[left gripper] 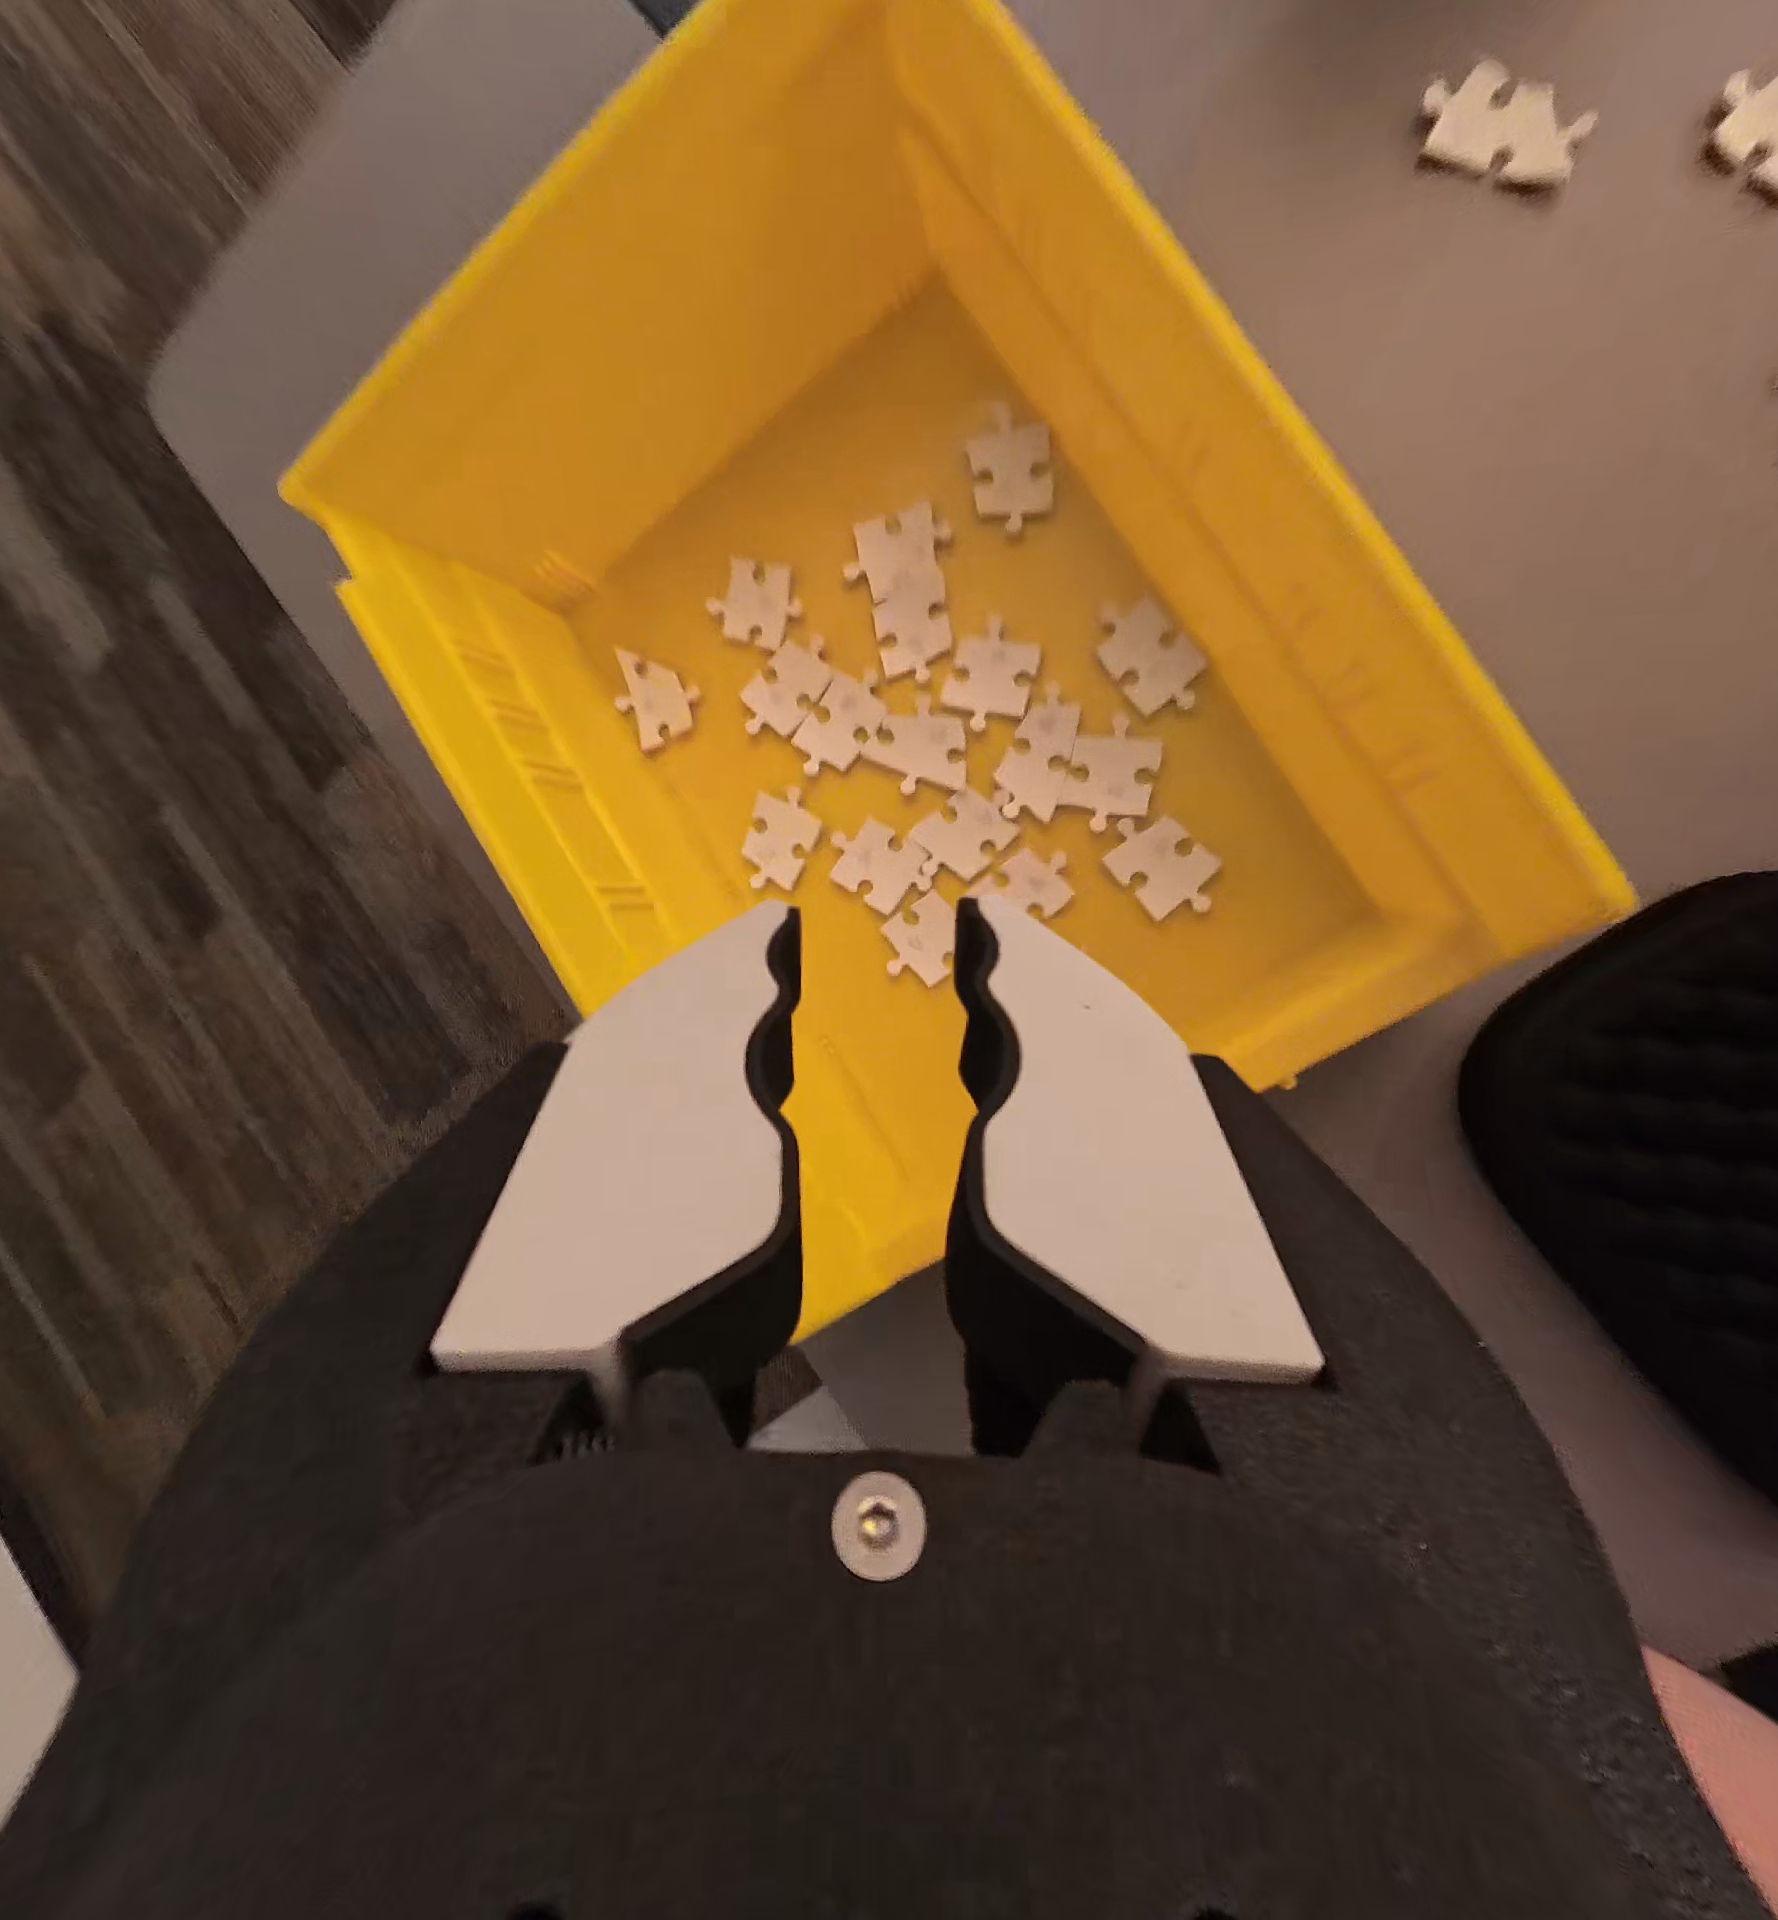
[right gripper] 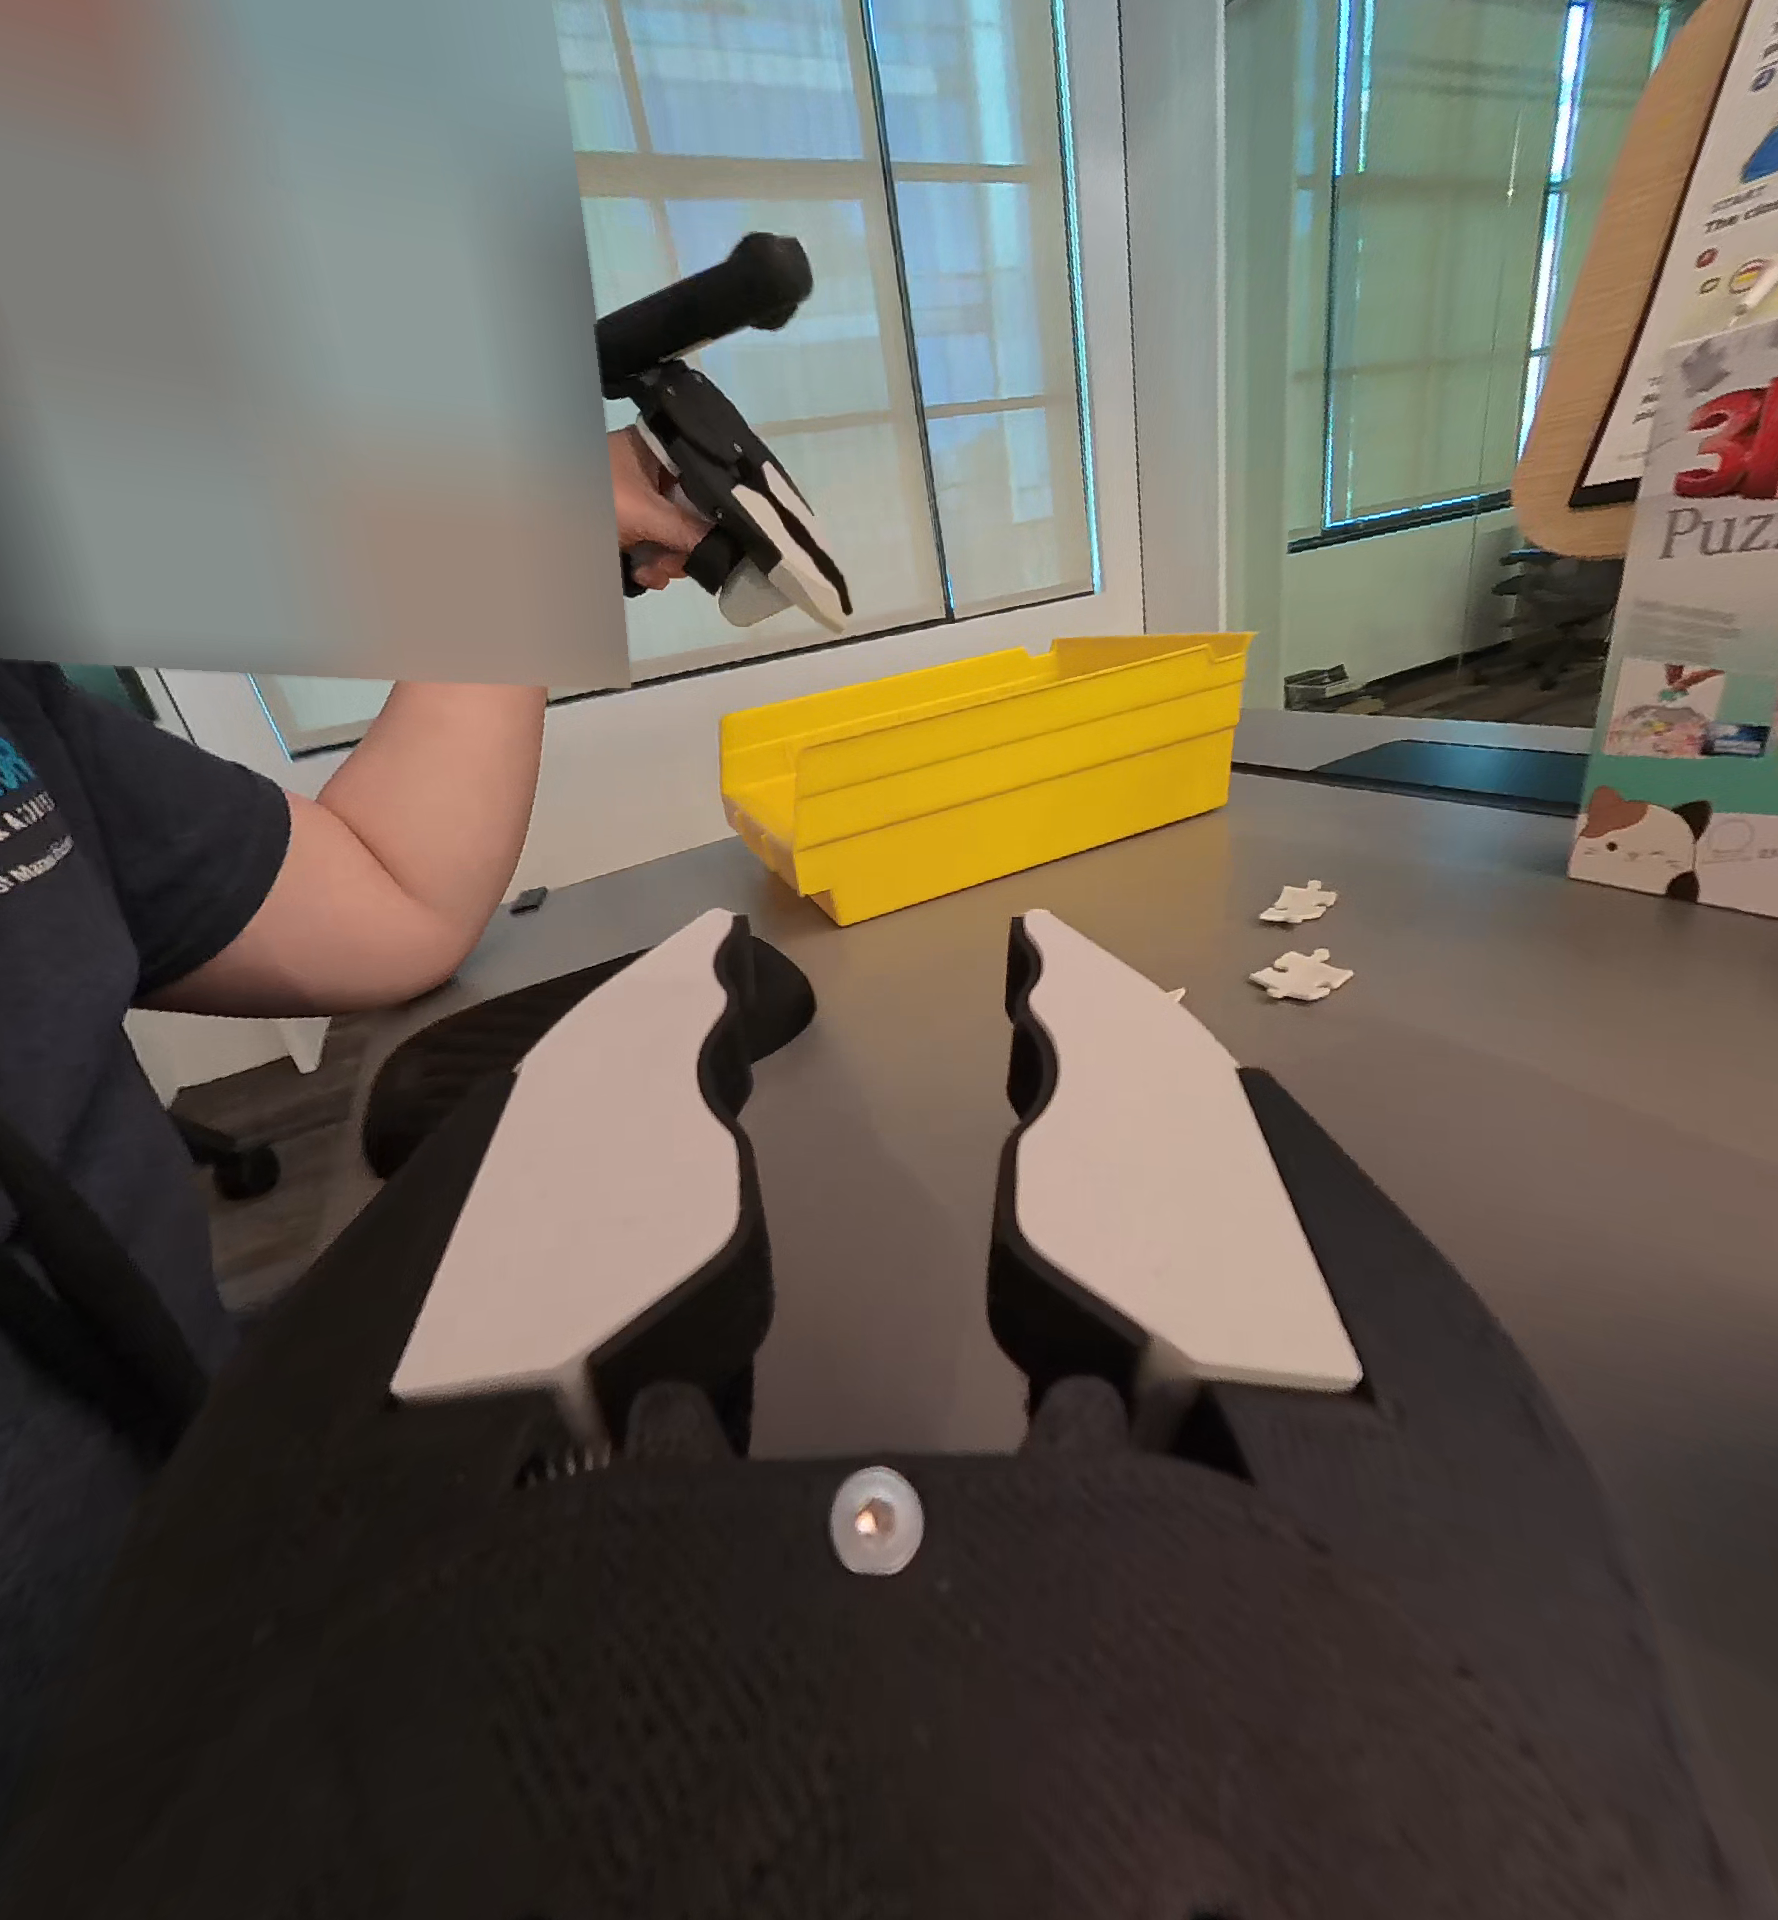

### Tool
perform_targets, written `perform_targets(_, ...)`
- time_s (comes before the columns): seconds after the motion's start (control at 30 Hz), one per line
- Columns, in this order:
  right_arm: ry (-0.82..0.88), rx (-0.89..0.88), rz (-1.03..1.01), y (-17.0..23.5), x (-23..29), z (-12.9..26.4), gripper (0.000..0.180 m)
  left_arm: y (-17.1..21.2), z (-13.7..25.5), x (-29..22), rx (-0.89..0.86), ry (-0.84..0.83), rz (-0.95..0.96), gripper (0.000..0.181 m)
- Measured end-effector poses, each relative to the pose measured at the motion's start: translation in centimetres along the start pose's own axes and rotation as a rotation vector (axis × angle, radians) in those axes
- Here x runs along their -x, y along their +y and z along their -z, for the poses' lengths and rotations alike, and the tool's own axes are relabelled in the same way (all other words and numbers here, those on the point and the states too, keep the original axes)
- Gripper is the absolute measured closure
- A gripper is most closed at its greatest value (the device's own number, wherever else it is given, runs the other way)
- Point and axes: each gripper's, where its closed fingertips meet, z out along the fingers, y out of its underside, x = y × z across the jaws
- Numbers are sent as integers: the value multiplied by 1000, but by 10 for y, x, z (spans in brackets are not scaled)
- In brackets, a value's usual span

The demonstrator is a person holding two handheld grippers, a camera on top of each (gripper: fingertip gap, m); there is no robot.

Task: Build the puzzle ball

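A yellow bin [left gripper: 760, 343] sits on the grey table and holds several loose white puzzle pieces [left gripper: 926, 727] on its floor. My left gripper [left gripper: 877, 914] hangs above the bin's near end, open and empty. It also shows in the right wrist view [right gripper: 812, 592], held high above the bin [right gripper: 978, 800]. Three more pieces lie on the table right of the bin [left gripper: 1503, 125]. My right gripper [right gripper: 874, 930] is open and empty, low over the table in front of the bin. Two loose pieces [right gripper: 1300, 971] lie to its right.
The puzzle's box [right gripper: 1737, 727] stands at the table's right. A black chair armrest [left gripper: 1674, 1164] sits by the table's near edge, also in the right wrist view [right gripper: 428, 1081]. The person's arm [right gripper: 397, 852] is at the left. Wood-pattern floor [left gripper: 85, 727] lies beyond the table's left edge. My hands' fingertips stand some 40 cm from each other.
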Motion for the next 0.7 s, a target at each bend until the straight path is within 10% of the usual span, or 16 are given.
perform_targets(0.7,-240,96,41,22,20,-71,132,74,-71,-40,556,299,39,147)
